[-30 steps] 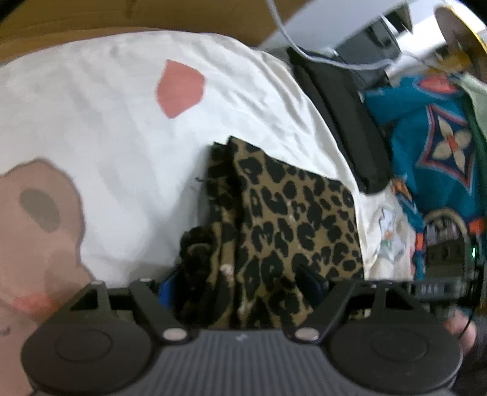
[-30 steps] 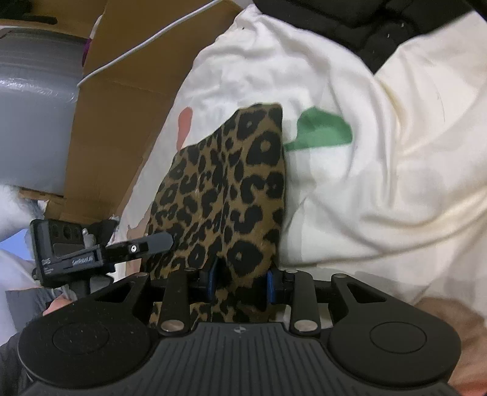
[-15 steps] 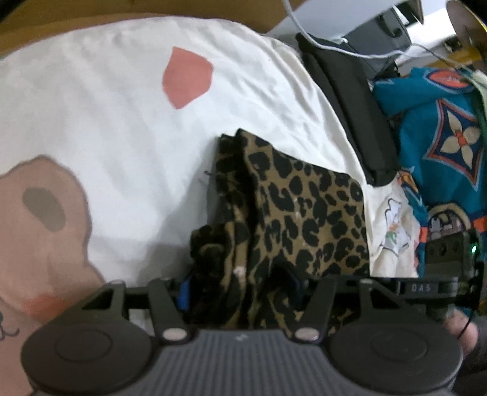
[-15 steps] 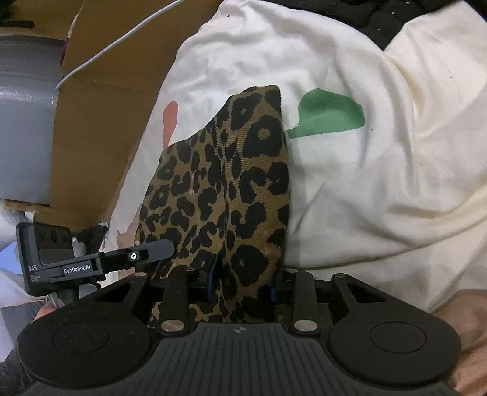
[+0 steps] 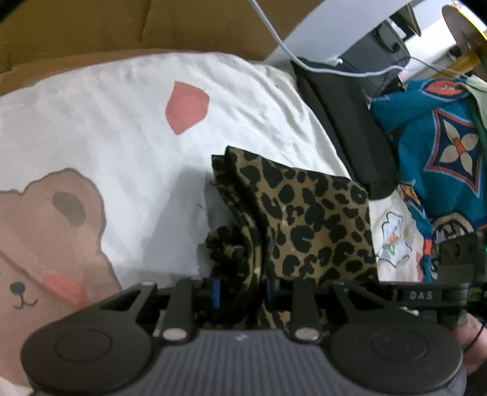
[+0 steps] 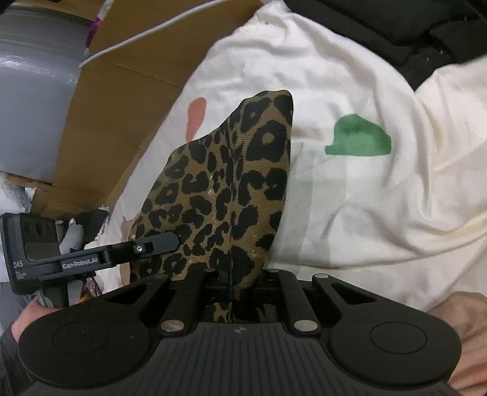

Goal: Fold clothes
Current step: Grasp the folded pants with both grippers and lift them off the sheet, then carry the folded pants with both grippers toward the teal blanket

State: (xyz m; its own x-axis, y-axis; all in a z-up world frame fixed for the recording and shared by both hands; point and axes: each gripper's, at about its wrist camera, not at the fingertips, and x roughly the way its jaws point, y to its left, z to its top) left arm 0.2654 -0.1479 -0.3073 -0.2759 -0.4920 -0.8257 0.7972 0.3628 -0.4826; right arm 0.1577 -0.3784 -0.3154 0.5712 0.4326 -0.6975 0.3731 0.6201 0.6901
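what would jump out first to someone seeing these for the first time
The leopard-print garment, folded into a thick bundle at the centre, is pinched at its near edge by both the left gripper and the right gripper. Beneath it lies a white bedsheet with a brown cartoon bear at left.

A white sheet (image 5: 127,128) printed with a brown bear (image 5: 45,225) and a green patch (image 6: 359,140) is being backed by cardboard (image 5: 188,27); a black bag (image 5: 347,128), a white cable (image 5: 304,58) and teal fabric (image 5: 438,146) are being seen alongside.
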